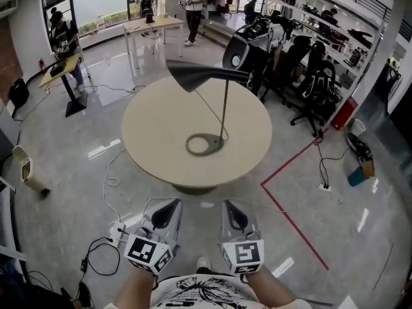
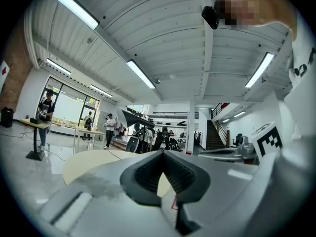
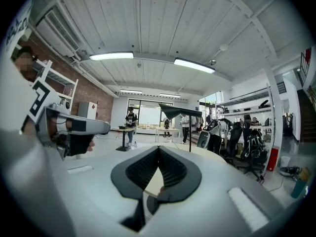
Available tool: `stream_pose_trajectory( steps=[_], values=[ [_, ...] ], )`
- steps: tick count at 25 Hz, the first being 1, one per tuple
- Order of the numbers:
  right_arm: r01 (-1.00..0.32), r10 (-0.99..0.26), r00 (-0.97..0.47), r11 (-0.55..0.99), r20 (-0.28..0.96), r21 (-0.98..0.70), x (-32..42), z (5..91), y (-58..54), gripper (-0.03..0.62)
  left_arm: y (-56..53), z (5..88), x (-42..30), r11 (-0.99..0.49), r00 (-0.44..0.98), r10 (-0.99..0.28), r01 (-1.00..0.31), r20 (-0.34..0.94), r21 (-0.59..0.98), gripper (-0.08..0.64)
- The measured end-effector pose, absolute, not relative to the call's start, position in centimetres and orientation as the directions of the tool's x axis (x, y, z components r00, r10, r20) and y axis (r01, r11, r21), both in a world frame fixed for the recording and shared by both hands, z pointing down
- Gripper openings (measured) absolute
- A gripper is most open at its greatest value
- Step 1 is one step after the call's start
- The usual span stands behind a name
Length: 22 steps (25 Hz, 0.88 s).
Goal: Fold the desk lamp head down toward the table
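Note:
A desk lamp stands on the round beige table. Its dark cone-shaped head is raised and points left, on a thin stem that rises from a ring base. My left gripper and right gripper hang side by side over the floor, short of the table's near edge and well away from the lamp. Both are shut with nothing between the jaws. In the left gripper view the lamp head shows far beyond the left gripper. In the right gripper view the lamp head sits above the right gripper.
Black office chairs crowd the table's far right. A red tape line crosses the floor on the right. Cables lie on the floor at my left. People stand at desks in the back and at a standing desk on the left.

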State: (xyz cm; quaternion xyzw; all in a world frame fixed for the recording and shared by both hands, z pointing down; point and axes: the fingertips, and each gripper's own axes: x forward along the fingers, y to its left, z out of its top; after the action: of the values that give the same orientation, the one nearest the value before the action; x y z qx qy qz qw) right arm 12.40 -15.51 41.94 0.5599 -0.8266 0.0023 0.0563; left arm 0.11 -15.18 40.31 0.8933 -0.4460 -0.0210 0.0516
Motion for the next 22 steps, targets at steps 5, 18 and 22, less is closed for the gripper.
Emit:
stream_pose_trajectory(
  steps=[5, 18, 22],
  values=[
    [-0.916, -0.913, -0.395, 0.400, 0.098, 0.035, 14.2, 42.2, -19.6, 0.008, -18.1, 40.2, 1.4, -0.560, 0.563, -0.826, -0.823, 0.007, 0.094, 0.006],
    [-0.893, -0.887, -0.449, 0.449, 0.107, -0.028, 13.0, 41.6, -27.3, 0.008, -26.0, 38.9, -0.6, -0.511, 0.512, -0.859, -0.856, -0.017, 0.072, 0.006],
    [-0.901, -0.896, -0.433, 0.435, 0.102, 0.000, 12.7, 40.4, -30.4, 0.008, -30.3, 37.4, -1.6, -0.522, 0.520, -0.853, -0.852, -0.044, 0.044, 0.006]
  ],
)
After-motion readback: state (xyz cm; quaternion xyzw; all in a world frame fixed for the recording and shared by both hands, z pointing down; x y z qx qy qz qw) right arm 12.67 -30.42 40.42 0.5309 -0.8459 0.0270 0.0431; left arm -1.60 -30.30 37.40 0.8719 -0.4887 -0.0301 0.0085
